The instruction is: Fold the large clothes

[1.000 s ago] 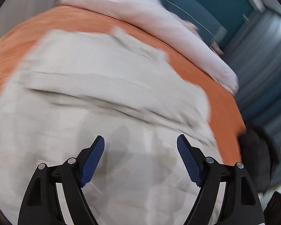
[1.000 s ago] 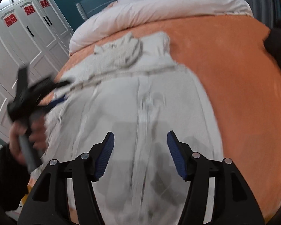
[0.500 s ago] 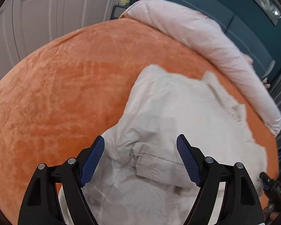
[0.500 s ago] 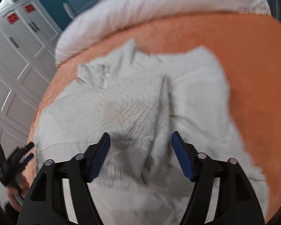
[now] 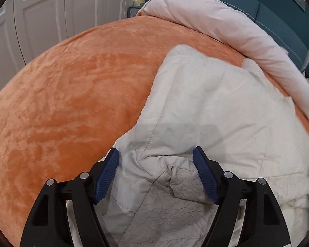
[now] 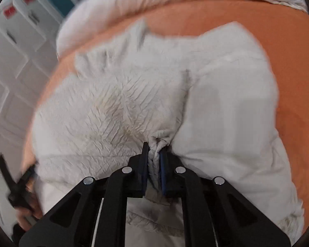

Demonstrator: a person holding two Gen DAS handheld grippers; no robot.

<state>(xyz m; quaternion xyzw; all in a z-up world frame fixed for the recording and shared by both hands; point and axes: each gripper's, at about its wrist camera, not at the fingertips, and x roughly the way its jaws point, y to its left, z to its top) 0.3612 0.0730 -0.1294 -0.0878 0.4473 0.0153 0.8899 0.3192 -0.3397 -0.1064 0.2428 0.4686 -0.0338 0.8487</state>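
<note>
A: Where is the garment?

B: A pale quilted coat (image 5: 214,111) lies spread on the orange bed cover (image 5: 72,94). It sits toward the head end of the bed; in the right wrist view its far corners reach near the rolled pink duvet (image 6: 134,2) that runs along that edge.

A: And the right gripper (image 6: 153,154)?

B: Clenched on a bunched fold of the coat (image 6: 226,113); the cloth puckers out from between the two fingers, which stand almost together. That view is somewhat blurred.

A: The left gripper (image 5: 156,175)?

B: Released, its jaws spread wide. The blue pads (image 5: 205,177) straddle a small pinched crease in the crinkled fabric at the coat's near edge. I cannot tell whether the tips touch the cloth.

A: What else is around?

B: White panelled wardrobe doors (image 5: 41,12) stand beyond the left side of the bed, and a teal wall (image 5: 278,20) rises behind the duvet. Nothing lies on the coat itself. In the right wrist view, the person's left hand (image 6: 24,212) shows by the bed's left edge.
</note>
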